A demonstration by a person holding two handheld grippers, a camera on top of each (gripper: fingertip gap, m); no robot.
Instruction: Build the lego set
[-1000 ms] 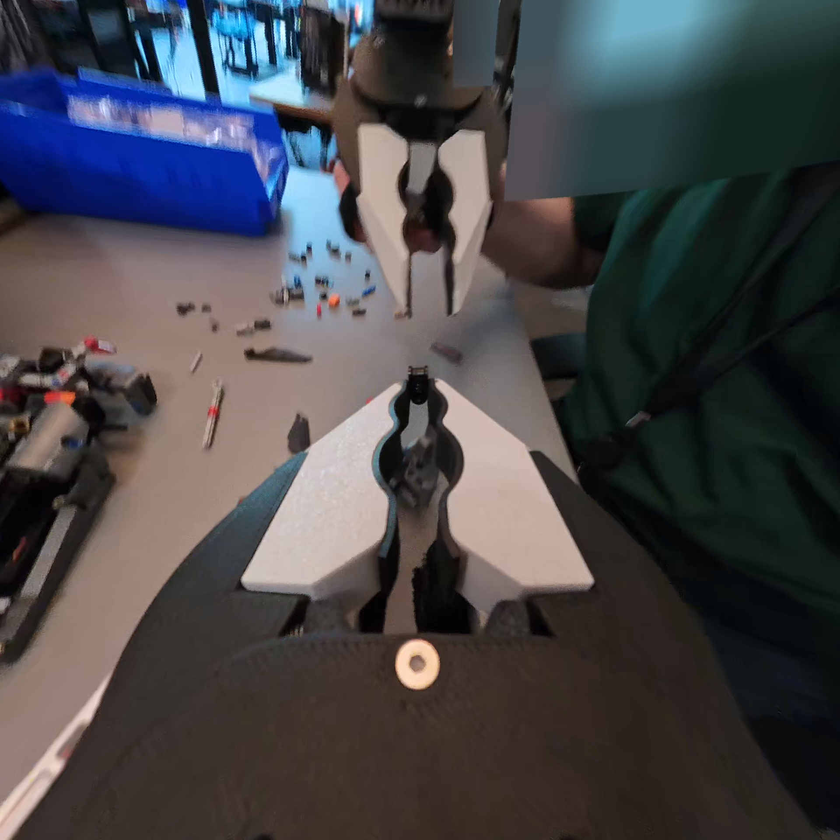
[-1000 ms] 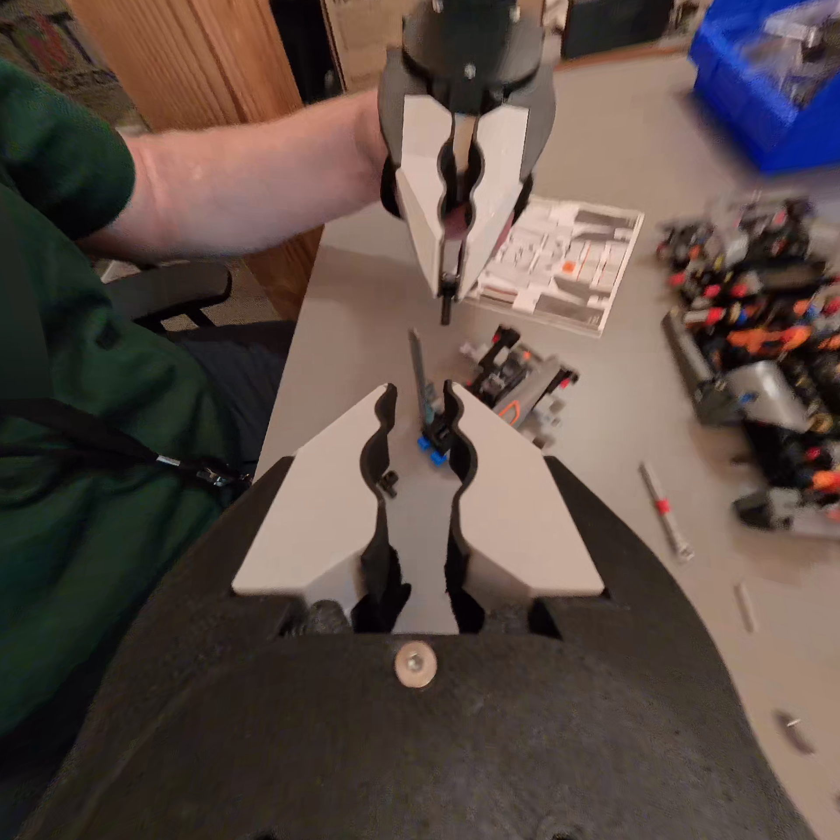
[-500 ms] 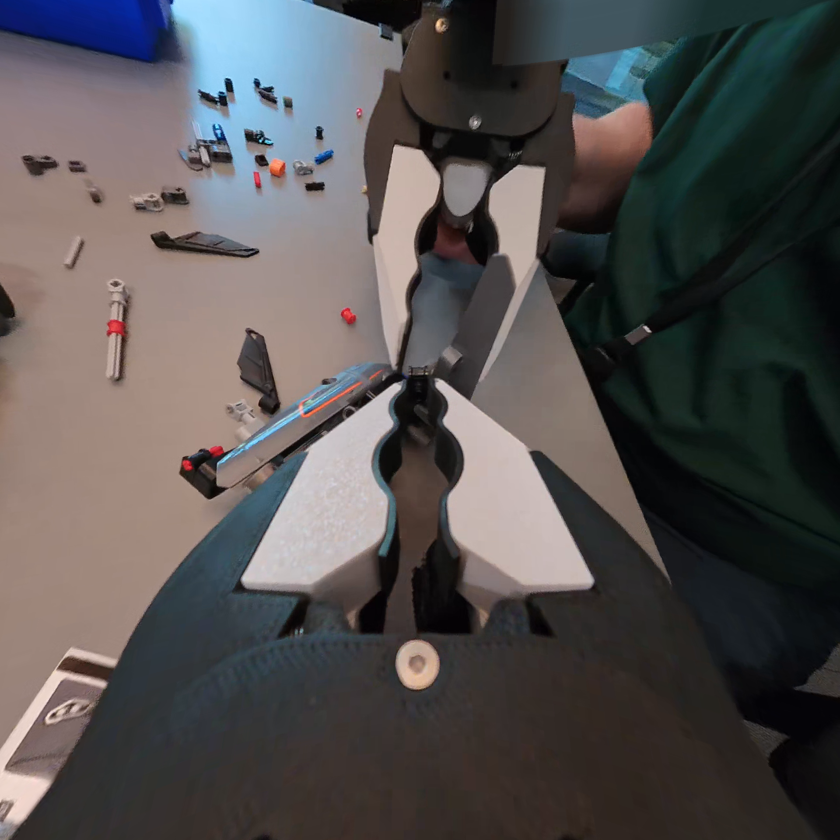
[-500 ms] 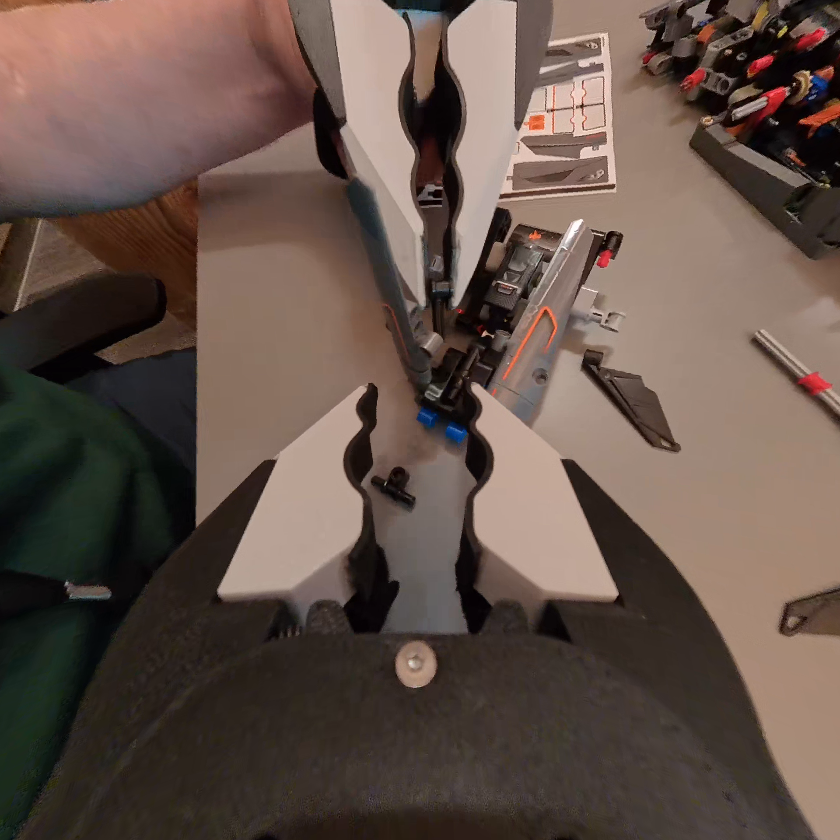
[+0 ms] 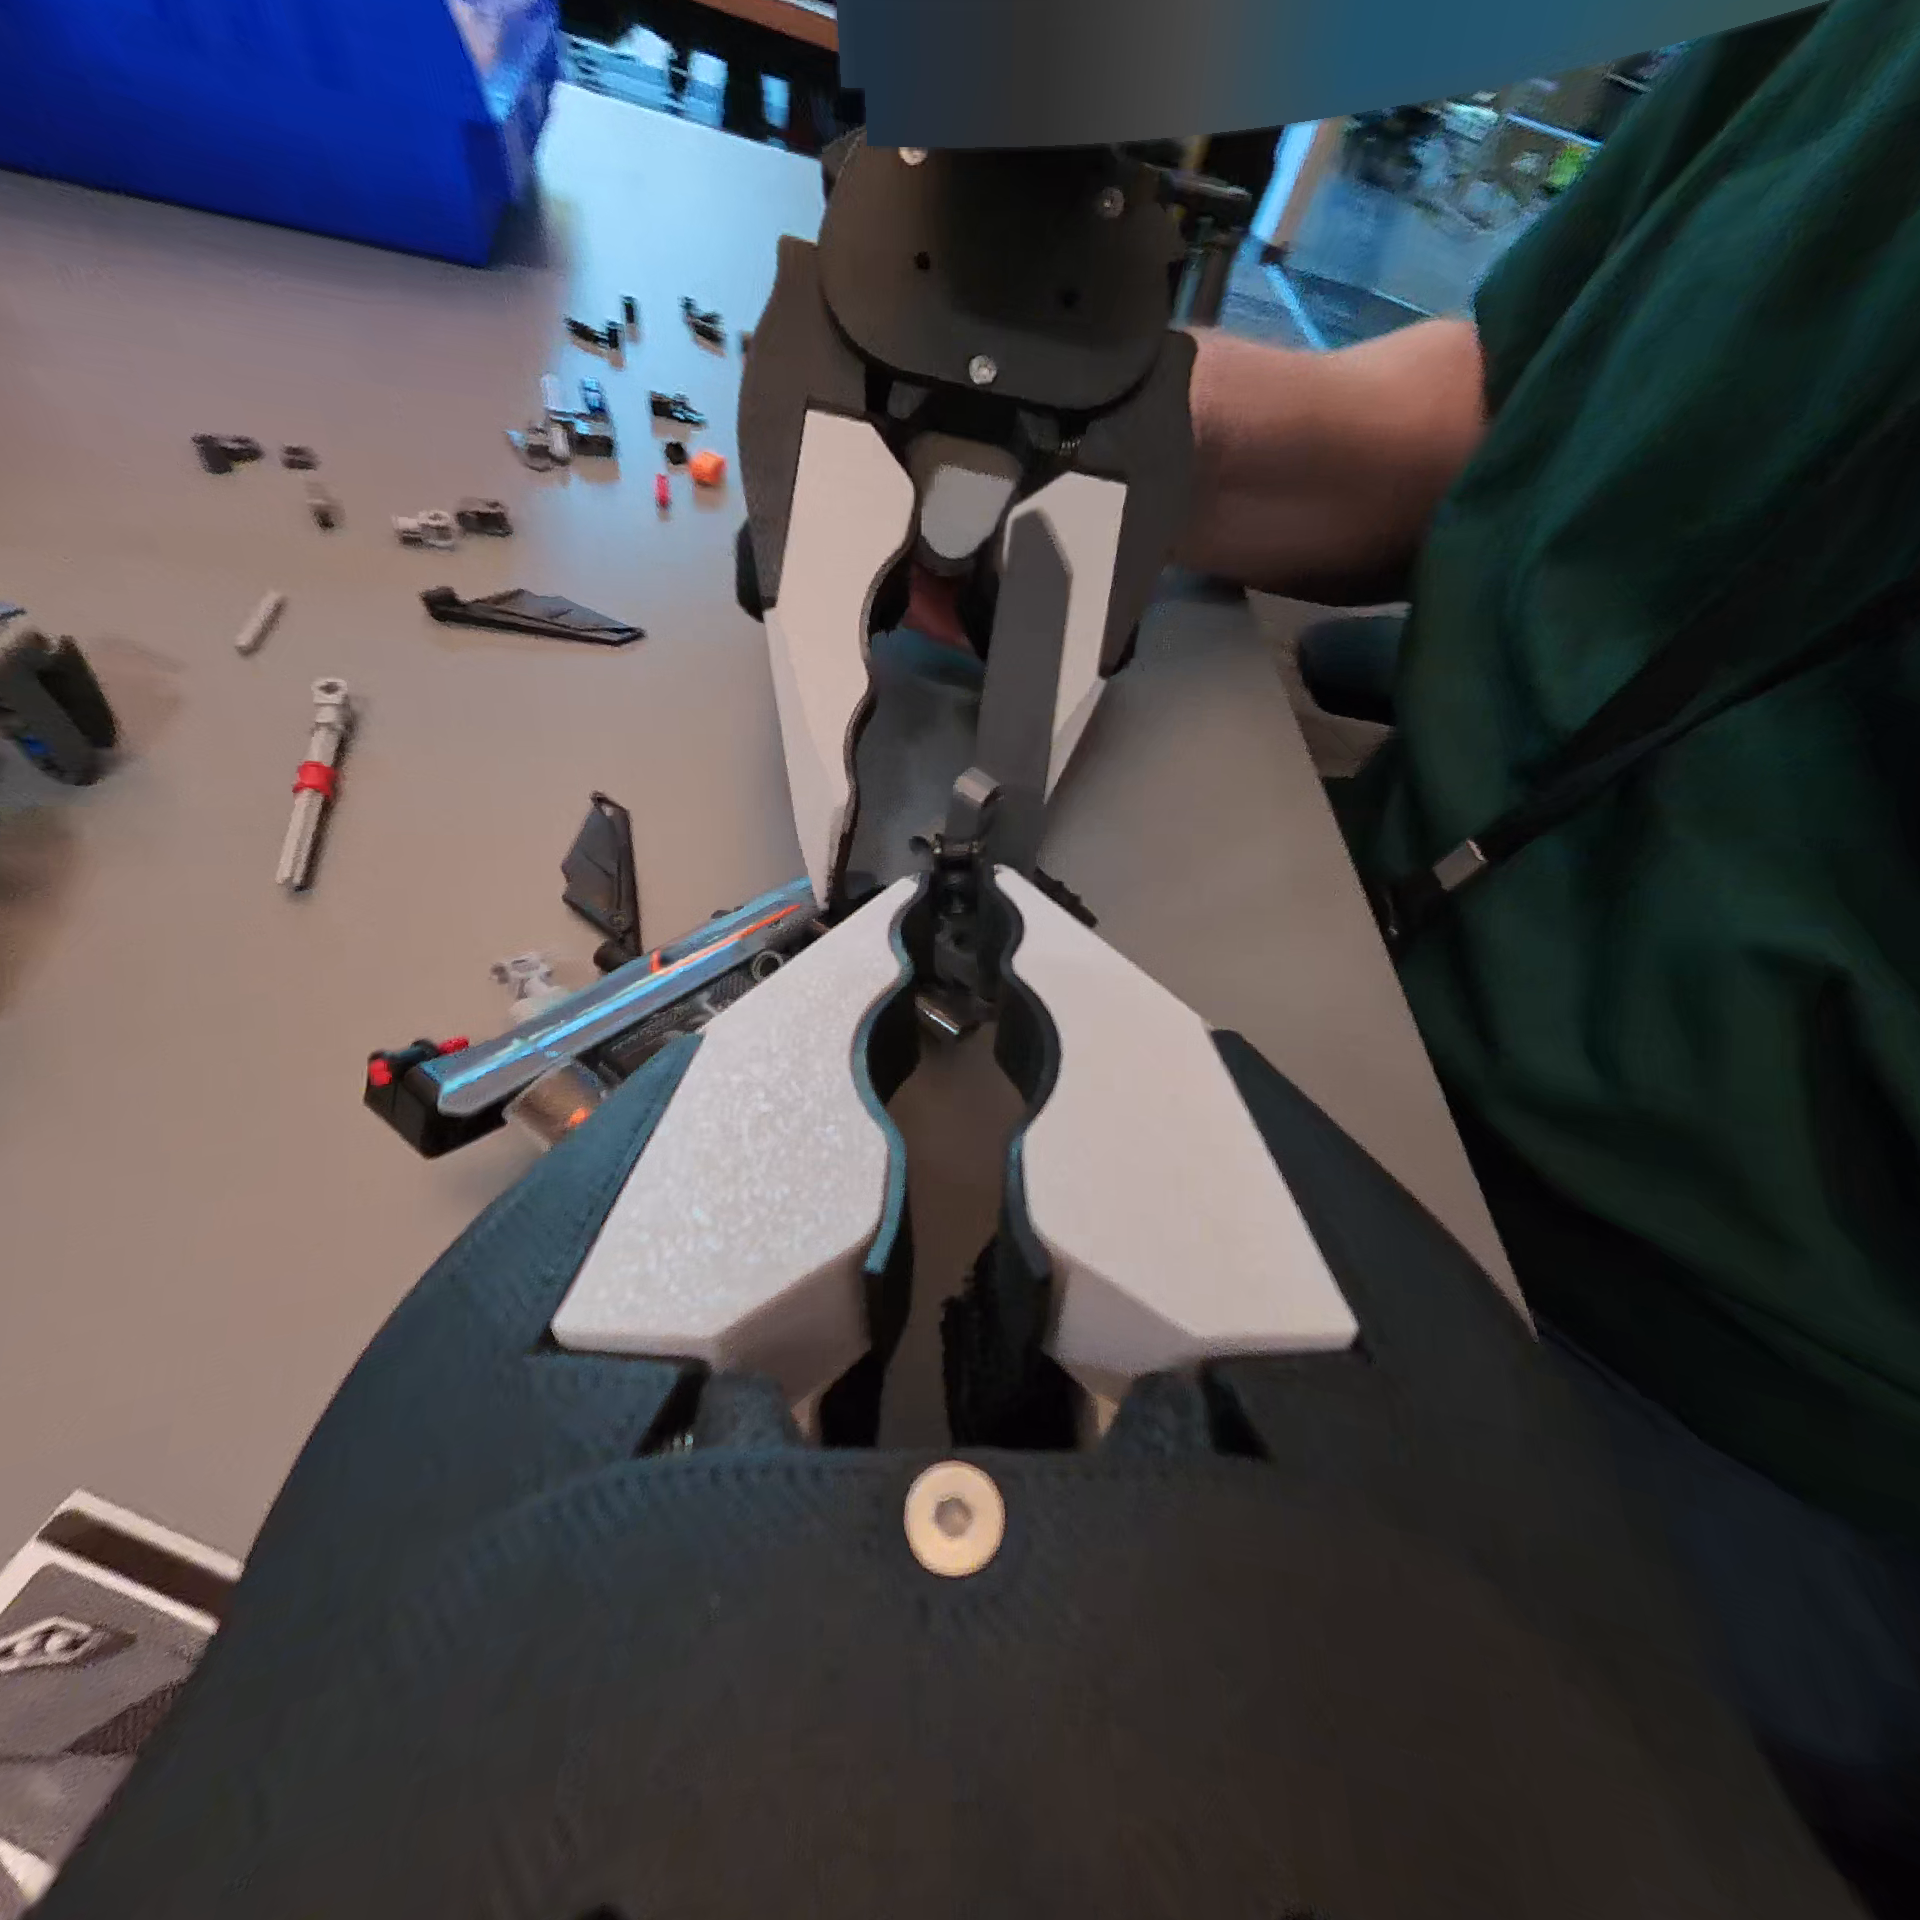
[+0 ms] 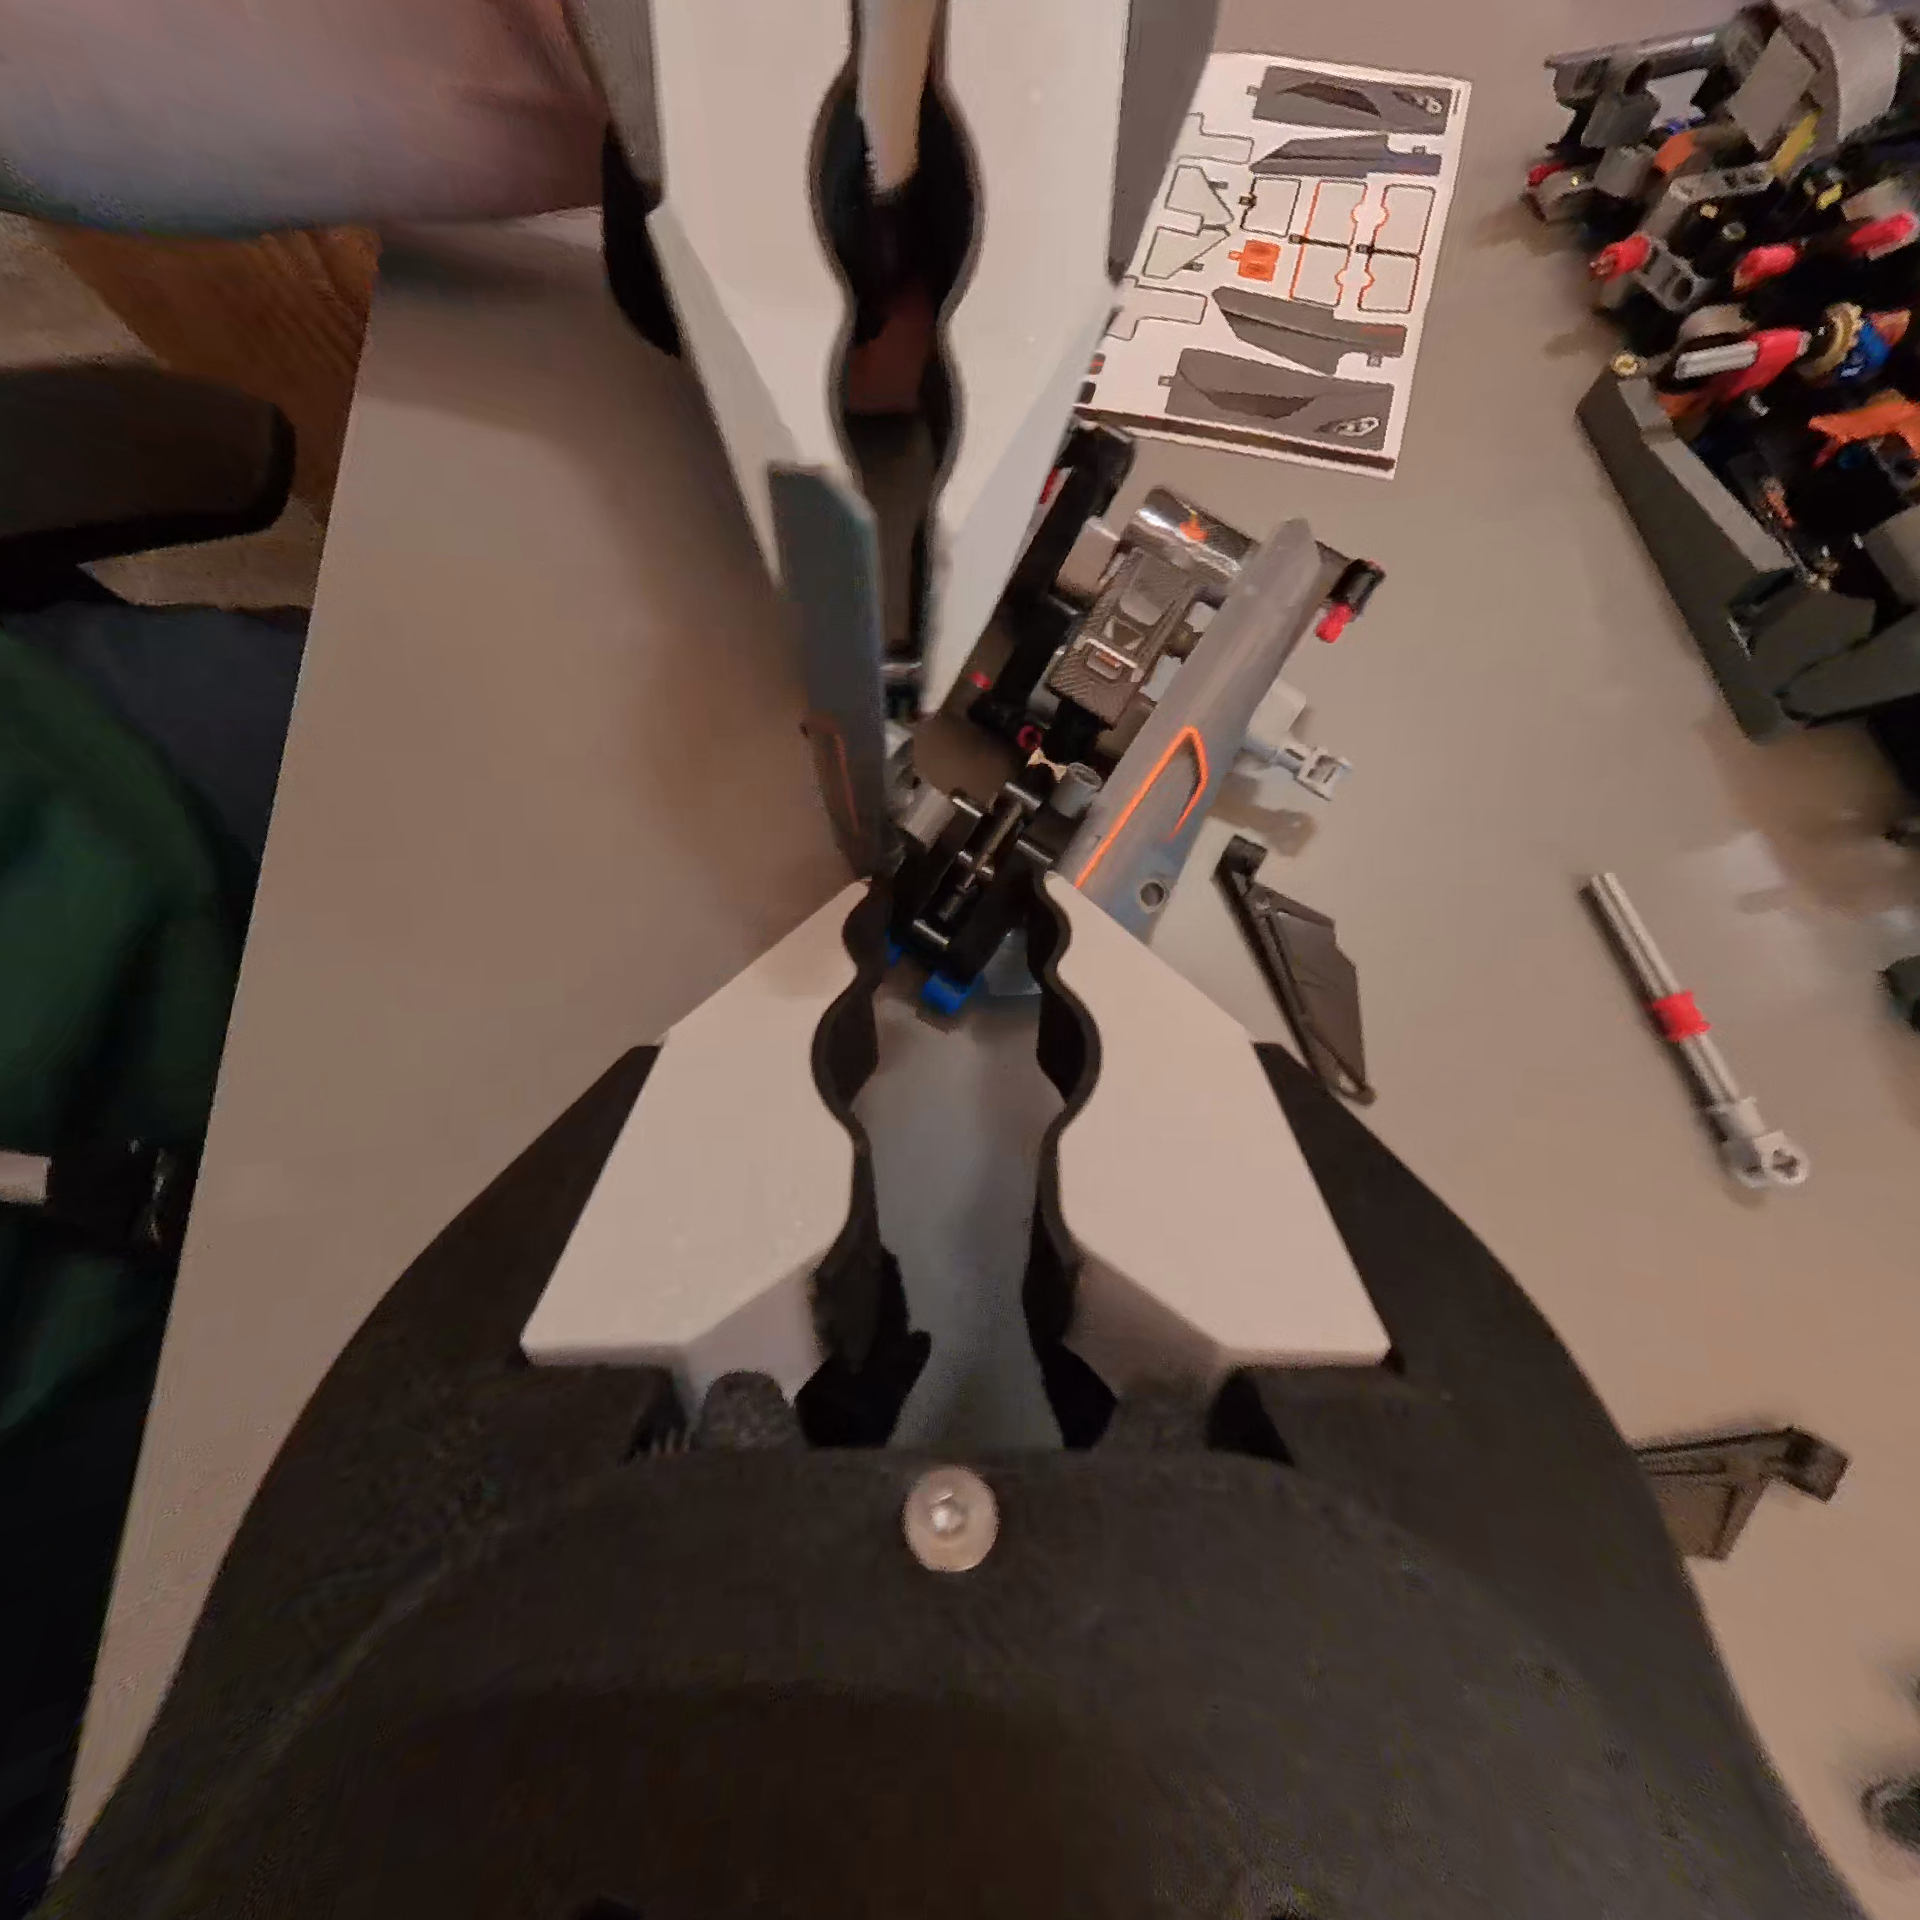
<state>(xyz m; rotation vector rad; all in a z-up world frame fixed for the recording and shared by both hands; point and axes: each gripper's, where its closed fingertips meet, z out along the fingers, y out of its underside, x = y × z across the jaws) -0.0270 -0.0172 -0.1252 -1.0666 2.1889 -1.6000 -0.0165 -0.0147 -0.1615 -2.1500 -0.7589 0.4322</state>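
Note:
My left gripper [image 5: 956, 883] is shut on a small black pin piece [image 5: 954, 914]. My right gripper [image 6: 961, 899] faces it tip to tip and is shut on a black connector with blue pins [image 6: 966, 914]. A long grey panel [image 6: 836, 644] with an orange line rises from that connector. The same panel shows in the left wrist view [image 5: 1013, 665] in front of the right gripper [image 5: 935, 862]. The left gripper's tips [image 6: 904, 686] hover just above the connector. A partly built grey and black sub-assembly [image 6: 1164, 665] lies on the table right beside both tips, also visible in the left wrist view [image 5: 623, 1023].
A sticker sheet [image 6: 1299, 260] and a large part-built model [image 6: 1766, 312] lie beyond. A grey axle with a red bush [image 6: 1683, 1023], a black wedge panel [image 6: 1299, 977], loose small parts [image 5: 582, 436] and a blue bin [image 5: 260, 104] are around. A person in green sits at the table edge [image 5: 1351, 935]. Across from one pair of fingers to the other is roughly 4 centimeters. Left tips and right tips are each some 20 centimeters from the large part-built model [image 6: 1766, 312].
Both grippers have come down and together over the sub-assembly, from well apart to tip to tip. The right gripper's fingers now hold the connector more centrally.

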